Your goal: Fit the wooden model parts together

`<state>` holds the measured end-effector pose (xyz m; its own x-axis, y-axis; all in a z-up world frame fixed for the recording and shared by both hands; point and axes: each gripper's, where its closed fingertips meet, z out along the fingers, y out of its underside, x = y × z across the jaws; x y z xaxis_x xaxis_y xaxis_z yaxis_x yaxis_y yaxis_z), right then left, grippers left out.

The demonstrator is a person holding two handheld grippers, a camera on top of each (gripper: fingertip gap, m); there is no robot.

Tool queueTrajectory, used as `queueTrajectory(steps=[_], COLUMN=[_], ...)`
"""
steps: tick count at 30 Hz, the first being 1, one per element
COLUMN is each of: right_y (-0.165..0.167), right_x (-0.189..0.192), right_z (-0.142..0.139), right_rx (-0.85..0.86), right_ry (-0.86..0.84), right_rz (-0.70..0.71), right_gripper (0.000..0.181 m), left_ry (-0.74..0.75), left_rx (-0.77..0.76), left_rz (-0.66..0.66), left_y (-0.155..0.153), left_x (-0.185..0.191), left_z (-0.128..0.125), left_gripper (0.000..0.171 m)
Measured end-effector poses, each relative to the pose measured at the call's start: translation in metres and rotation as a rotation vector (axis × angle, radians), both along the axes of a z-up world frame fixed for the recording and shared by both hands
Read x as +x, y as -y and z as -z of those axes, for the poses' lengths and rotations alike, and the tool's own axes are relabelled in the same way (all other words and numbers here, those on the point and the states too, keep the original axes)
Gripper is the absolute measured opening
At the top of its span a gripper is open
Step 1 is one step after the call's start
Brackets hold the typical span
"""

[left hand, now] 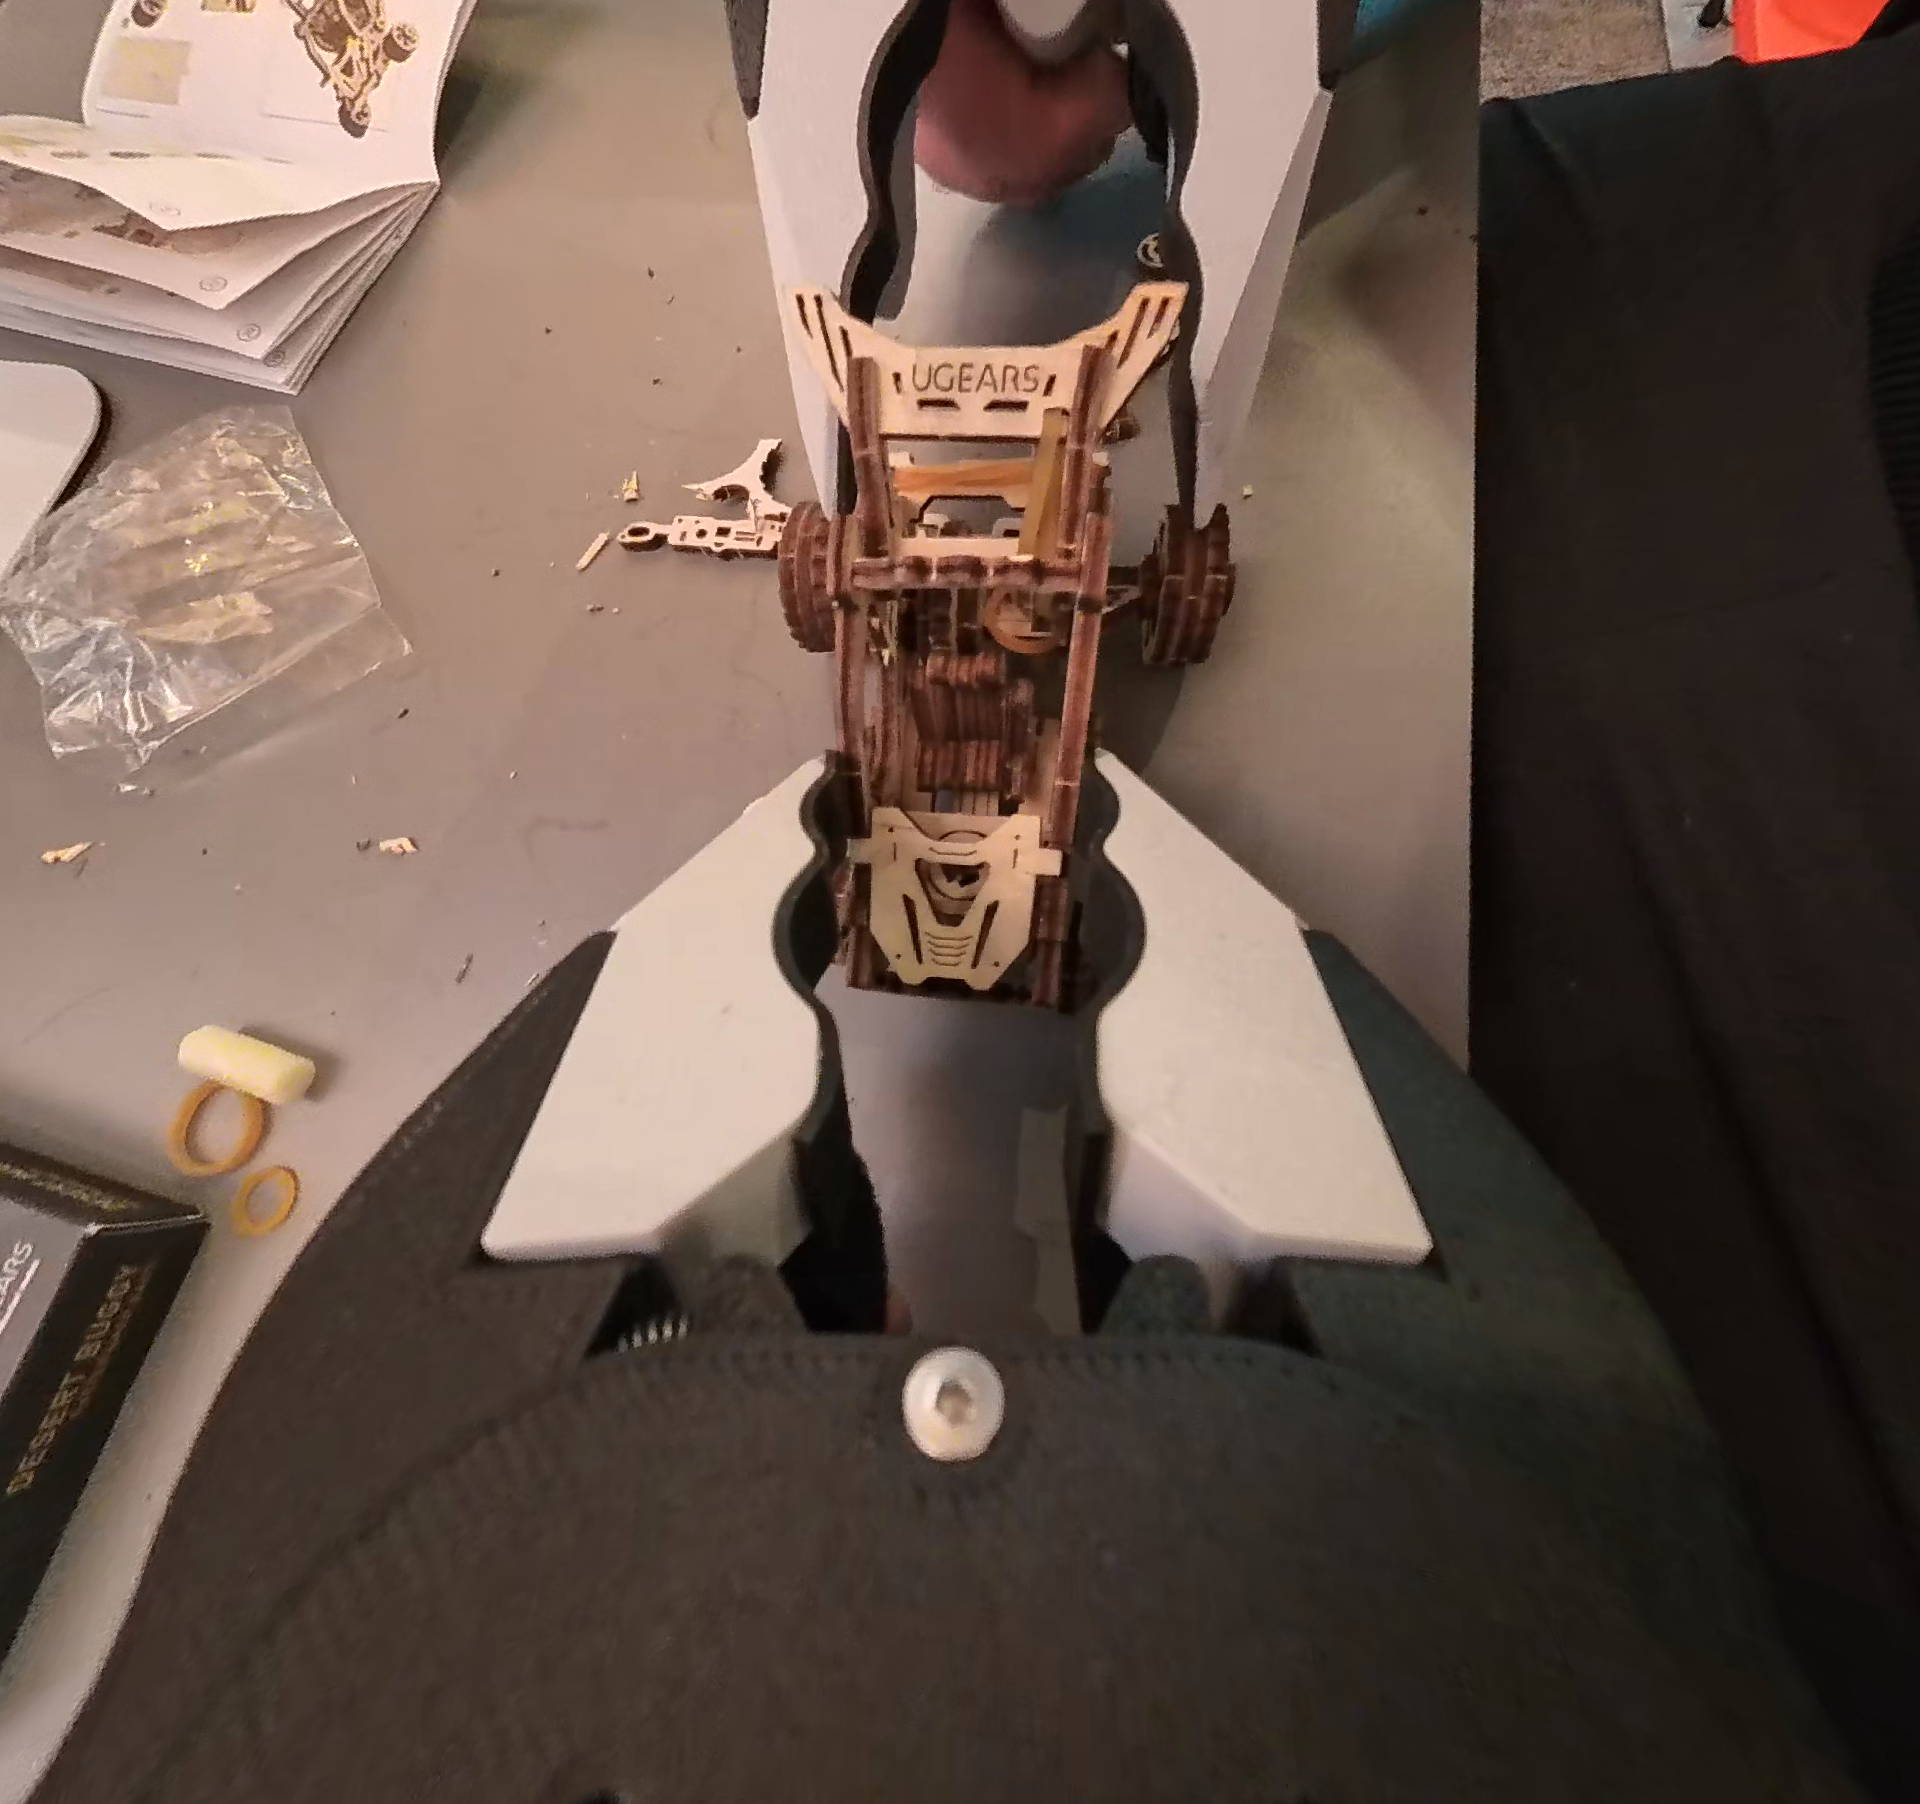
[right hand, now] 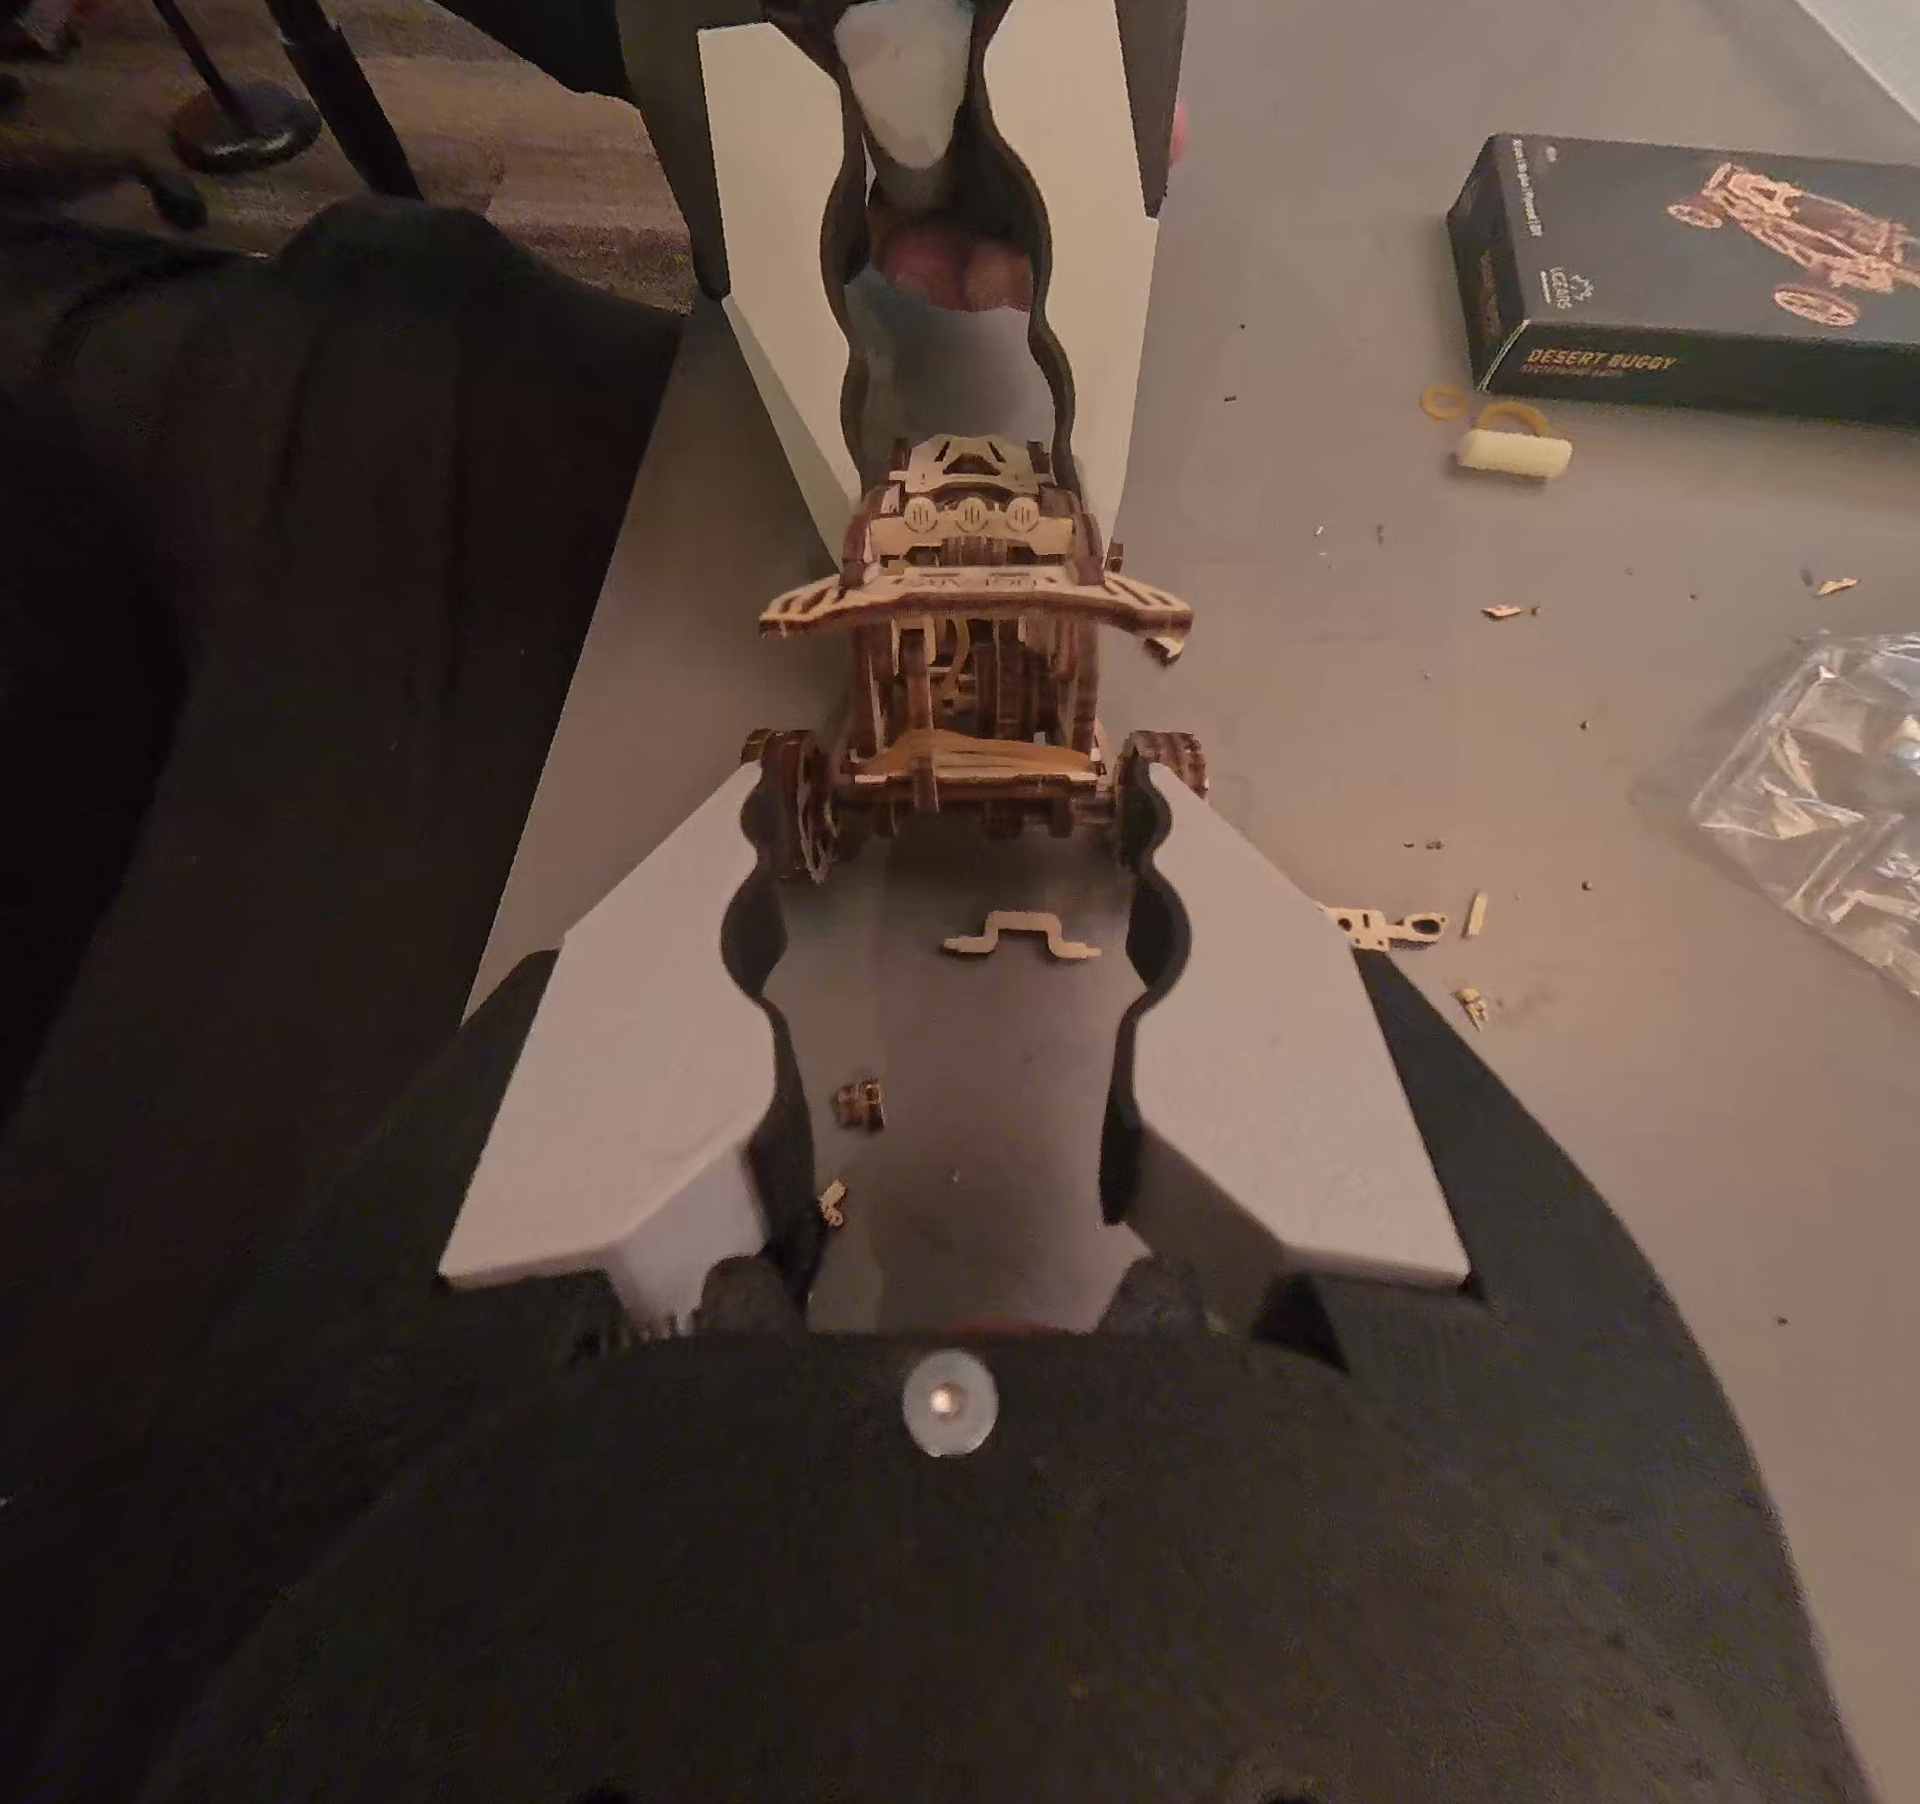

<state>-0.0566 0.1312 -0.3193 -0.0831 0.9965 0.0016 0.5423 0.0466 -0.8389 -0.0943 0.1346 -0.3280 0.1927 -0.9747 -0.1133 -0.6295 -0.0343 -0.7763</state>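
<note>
A wooden buggy model (left hand: 966, 653) is held between both grippers above the grey table (left hand: 499, 881). My left gripper (left hand: 966, 778) is shut on its nose end. My right gripper (right hand: 956, 783) faces it from the other side, jaws wide, with its tips against the two rear wheels (right hand: 805, 798) below the wing. In the right wrist view the buggy (right hand: 977, 674) points away and the left gripper (right hand: 971, 492) grips its far end. Loose wooden parts lie on the table: a bracket-shaped piece (right hand: 1023, 933), a small brown piece (right hand: 860, 1105) and flat pieces (left hand: 717, 523).
An open instruction booklet (left hand: 260, 123), a clear plastic bag (left hand: 187, 591), rubber bands (left hand: 218, 1131), a pale wax block (left hand: 246, 1063) and the dark kit box (right hand: 1704, 279) lie on the table. Black cloth (left hand: 1694, 819) covers the table's edge side. Wood chips are scattered about. The left gripper's tips are roughly 5 cm from the right gripper's. Between my right fingertips and the bracket-shaped piece (right hand: 1023, 933) there is roughly 4 cm.
</note>
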Motion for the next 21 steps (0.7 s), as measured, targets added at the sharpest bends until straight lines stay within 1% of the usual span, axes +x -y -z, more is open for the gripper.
queueTrajectory(steps=[2,3,5,7,9,11,12,14,15,16,19,21], right_y=[0.002,-0.001,-0.004,0.0,0.001,0.001,0.001,0.003,0.004,0.003,0.002,0.0], right_x=[0.002,0.001,0.001,0.001,0.0,-0.002,-0.004,-0.006,-0.006,-0.006,-0.009,-0.01], right_z=[0.0,-0.002,-0.001,0.008,0.015,0.013,0.007,-0.001,0.005,0.006,0.006,0.006], right_rx=[0.009,0.035,0.044,0.029,0.056,0.052,0.045,0.029,0.044,0.077,0.074,0.073], right_ry=[0.007,-0.006,-0.007,0.033,0.062,0.054,0.019,-0.029,0.005,0.004,0.01,0.013], right_rz=[-0.015,0.007,0.029,0.006,0.0,-0.001,0.004,0.0,-0.008,-0.012,-0.008,-0.004], right_gripper=[0.065,0.078,0.09,0.091,0.093,0.092,0.091,0.085,0.085,0.084,0.084,0.08], left_ry=[-0.004,-0.006,-0.003,-0.004,-0.001,0.002,0.003,0.006,0.006,0.006,-0.002,-0.01], left_rx=[-0.001,0.0,0.001,0.002,0.0,-0.001,0.0,-0.004,-0.003,-0.002,0.001,0.027], left_rz=[0.01,0.011,0.009,0.008,0.007,0.003,-0.001,-0.004,-0.007,-0.007,-0.014,-0.04], left_y=[0.001,0.002,0.002,0.002,0.003,0.004,0.004,0.005,0.005,0.004,0.003,-0.002], left_x=[0.0,0.0,-0.001,-0.003,-0.004,-0.006,-0.007,-0.008,-0.009,-0.009,-0.011,-0.01], left_z=[0.0,0.0,0.0,0.0,0.0,0.0,0.0,0.0,0.0,0.0,0.0,-0.002], left_gripper=[0.041,0.041,0.041,0.041,0.041,0.041,0.041,0.041,0.041,0.041,0.041,0.047])
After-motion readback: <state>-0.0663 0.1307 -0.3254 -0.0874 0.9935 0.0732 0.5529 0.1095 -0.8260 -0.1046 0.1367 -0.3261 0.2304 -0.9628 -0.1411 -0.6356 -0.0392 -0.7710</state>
